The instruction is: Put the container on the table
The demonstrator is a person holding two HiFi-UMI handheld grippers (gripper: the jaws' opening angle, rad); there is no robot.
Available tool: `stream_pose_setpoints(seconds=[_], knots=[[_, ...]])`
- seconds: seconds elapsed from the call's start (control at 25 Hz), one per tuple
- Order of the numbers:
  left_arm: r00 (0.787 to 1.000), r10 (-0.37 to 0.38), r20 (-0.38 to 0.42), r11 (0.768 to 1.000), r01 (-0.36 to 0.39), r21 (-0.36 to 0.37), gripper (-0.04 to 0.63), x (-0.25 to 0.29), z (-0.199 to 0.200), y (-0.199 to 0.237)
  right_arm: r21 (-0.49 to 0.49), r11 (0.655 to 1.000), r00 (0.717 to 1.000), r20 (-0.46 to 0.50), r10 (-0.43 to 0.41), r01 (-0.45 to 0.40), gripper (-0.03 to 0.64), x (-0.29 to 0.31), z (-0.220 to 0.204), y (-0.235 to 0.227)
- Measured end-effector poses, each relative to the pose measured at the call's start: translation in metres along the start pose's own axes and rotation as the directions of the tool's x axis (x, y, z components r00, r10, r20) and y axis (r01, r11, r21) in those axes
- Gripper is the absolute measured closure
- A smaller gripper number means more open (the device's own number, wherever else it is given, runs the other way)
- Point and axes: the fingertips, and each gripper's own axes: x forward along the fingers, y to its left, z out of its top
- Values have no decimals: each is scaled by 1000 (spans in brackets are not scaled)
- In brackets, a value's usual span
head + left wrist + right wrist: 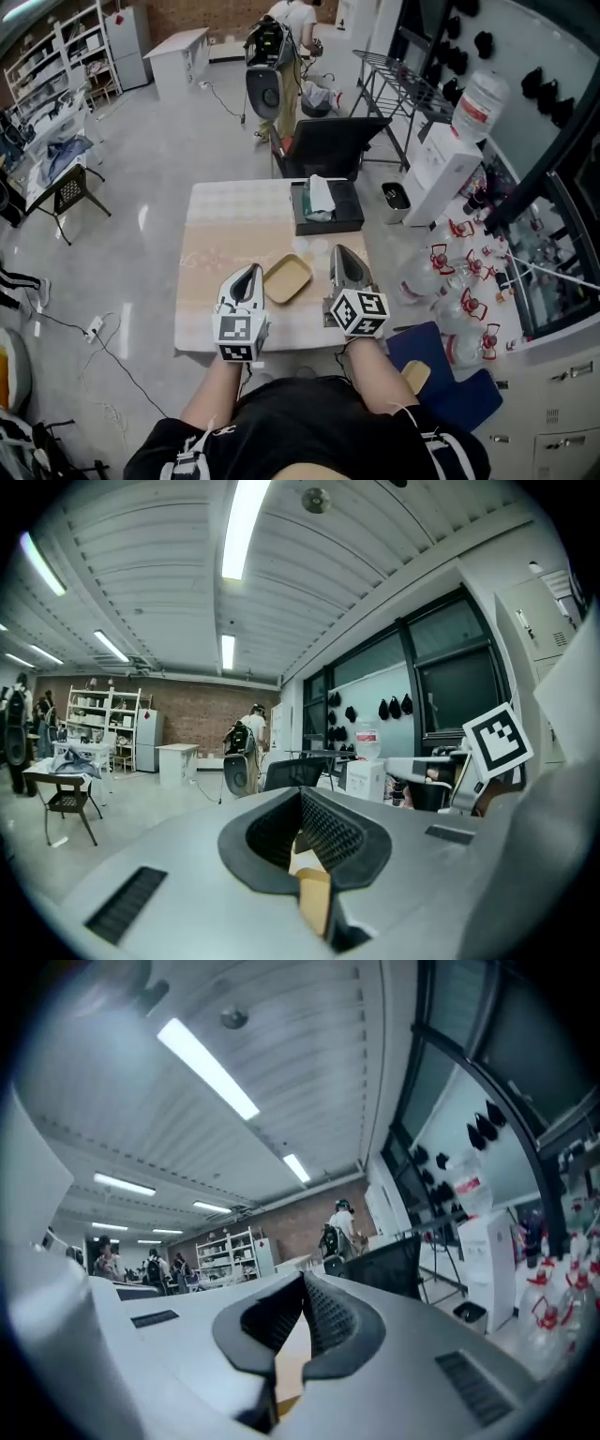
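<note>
— Head view: container (pixel 288 277) lies on the table (pixel 208 242), between left gripper (pixel 251 274) and right gripper (pixel 339 253).
— Left gripper view: jaws squeezed together, empty. Right gripper view: same.
— A careless swing might knock it off the edge.

- Long ceiling lamps (pixel 246 527) light the room brightly and evenly.
- The glossy floor (pixel 159 178) shows pale glare patches in the head view.
- Shadows are soft and faint.
- Both gripper views bend strongly and go black at the corners.
- The bodies of the left hand-held gripper (pixel 300 799) and the right hand-held gripper (pixel 303 1283) look soft up close.
</note>
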Motion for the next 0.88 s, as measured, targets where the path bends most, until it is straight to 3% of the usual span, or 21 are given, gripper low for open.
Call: stream_pose_setpoints(seconds=[0.16, 0.88], knots=[[1000, -26, 15, 1000, 26, 5, 583, 0, 5, -12, -125, 992, 996, 94, 7, 5, 606, -24, 37, 9], [1000, -16, 25, 1000, 16, 10, 582, -9, 9, -14, -203, 979, 994, 108, 19, 3, 606, -37, 39, 25]])
